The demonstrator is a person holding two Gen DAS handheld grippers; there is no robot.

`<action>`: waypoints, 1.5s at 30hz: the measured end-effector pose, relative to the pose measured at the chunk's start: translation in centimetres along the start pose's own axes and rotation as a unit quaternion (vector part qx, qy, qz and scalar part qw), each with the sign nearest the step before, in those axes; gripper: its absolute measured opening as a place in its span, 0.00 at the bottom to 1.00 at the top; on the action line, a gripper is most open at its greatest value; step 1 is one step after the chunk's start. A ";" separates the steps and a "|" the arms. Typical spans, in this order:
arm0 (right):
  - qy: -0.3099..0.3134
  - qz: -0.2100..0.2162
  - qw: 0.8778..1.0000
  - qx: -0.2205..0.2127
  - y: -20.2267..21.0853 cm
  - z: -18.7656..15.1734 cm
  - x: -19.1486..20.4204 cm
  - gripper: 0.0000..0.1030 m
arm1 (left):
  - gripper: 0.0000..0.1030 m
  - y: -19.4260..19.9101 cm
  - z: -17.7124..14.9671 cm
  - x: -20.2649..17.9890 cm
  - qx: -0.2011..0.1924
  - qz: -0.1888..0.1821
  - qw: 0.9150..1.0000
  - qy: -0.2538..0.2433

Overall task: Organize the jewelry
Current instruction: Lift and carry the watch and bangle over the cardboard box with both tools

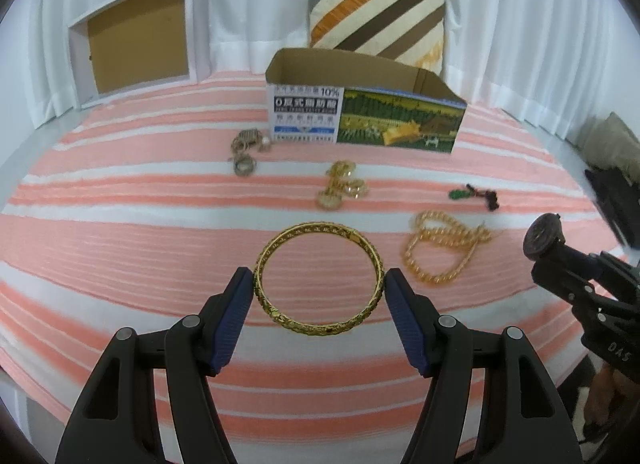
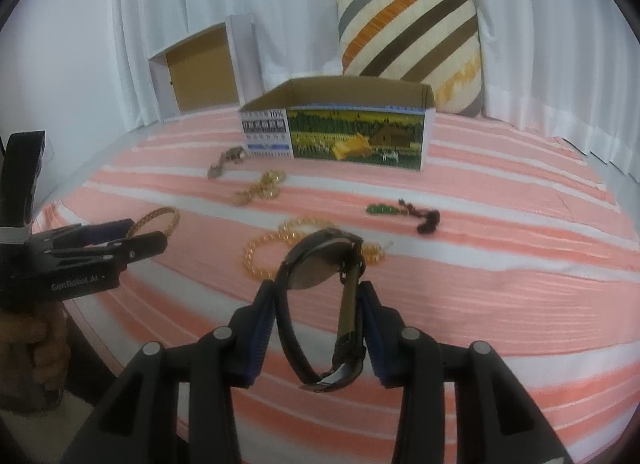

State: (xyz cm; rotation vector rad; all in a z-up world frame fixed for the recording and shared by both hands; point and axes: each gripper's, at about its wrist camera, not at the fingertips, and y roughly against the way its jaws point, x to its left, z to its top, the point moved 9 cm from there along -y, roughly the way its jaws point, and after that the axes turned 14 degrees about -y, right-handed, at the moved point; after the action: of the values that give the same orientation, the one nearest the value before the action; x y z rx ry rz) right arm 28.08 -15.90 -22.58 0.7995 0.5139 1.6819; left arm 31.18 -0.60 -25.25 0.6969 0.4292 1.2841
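Observation:
My left gripper (image 1: 319,284) is shut on a gold bangle (image 1: 318,322), its blue pads against the ring's two sides, just above the striped cloth. My right gripper (image 2: 320,304) is shut on a dark wristwatch (image 2: 320,264), held by its strap with the face upward. The right gripper and watch (image 1: 543,238) also show at the right in the left wrist view. An open printed cardboard box (image 1: 360,116) stands at the back. On the cloth lie a yellow bead necklace (image 1: 442,252), a gold chain heap (image 1: 342,184), a silver-toned heap (image 1: 246,150) and a green pendant on a dark cord (image 1: 474,196).
A striped cushion (image 1: 376,14) leans on the white curtain behind the box. A white-framed brown board (image 1: 136,38) stands at the back left. The pink and white striped cloth (image 1: 120,244) covers the surface; its front edge drops off below the grippers.

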 end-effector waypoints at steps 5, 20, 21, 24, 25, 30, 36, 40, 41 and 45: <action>-0.008 0.004 1.000 -0.007 0.4 2.1 0.2 0.41 | 0.66 0.6 2.6 0.3 -0.003 -0.005 1.000 0.006; 0.009 0.003 0.998 -0.065 -2.8 16.5 1.6 0.41 | 0.66 -1.7 16.9 2.7 -0.053 -0.004 0.999 -0.009; 0.009 0.003 0.998 -0.067 -3.2 17.3 1.7 0.41 | 0.66 -2.2 17.7 2.8 -0.054 -0.003 0.998 -0.010; 0.005 0.002 0.998 -0.068 -4.9 20.0 1.7 0.41 | 0.66 -4.0 20.2 3.7 -0.054 -0.003 0.999 -0.006; 0.002 0.002 0.998 -0.068 -5.5 20.9 1.6 0.41 | 0.66 -4.4 20.7 3.9 -0.054 -0.003 0.999 -0.004; 0.006 -0.005 0.998 -0.066 -8.3 23.7 1.4 0.41 | 0.66 -7.5 23.0 4.5 -0.046 -0.003 0.999 0.005; 0.010 -0.014 0.998 -0.055 -12.0 24.9 1.0 0.41 | 0.66 -11.4 23.6 4.0 -0.026 0.005 1.000 -0.001; 0.011 -0.021 0.999 -0.041 -14.1 24.9 0.3 0.41 | 0.66 -13.1 23.5 3.7 -0.017 0.009 1.000 -0.008; 0.013 -0.024 0.999 -0.038 -14.7 24.9 0.0 0.41 | 0.66 -13.5 23.5 3.6 -0.015 0.010 1.000 -0.009; 0.012 -0.032 0.999 -0.027 -16.2 24.7 -1.0 0.41 | 0.66 -14.6 23.1 3.5 -0.009 0.011 1.000 -0.012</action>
State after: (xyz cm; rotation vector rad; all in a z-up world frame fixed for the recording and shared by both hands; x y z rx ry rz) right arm 57.13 -14.48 -17.56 0.7182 0.5033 1.6404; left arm 57.57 -4.32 -18.13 0.7026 0.3924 1.2971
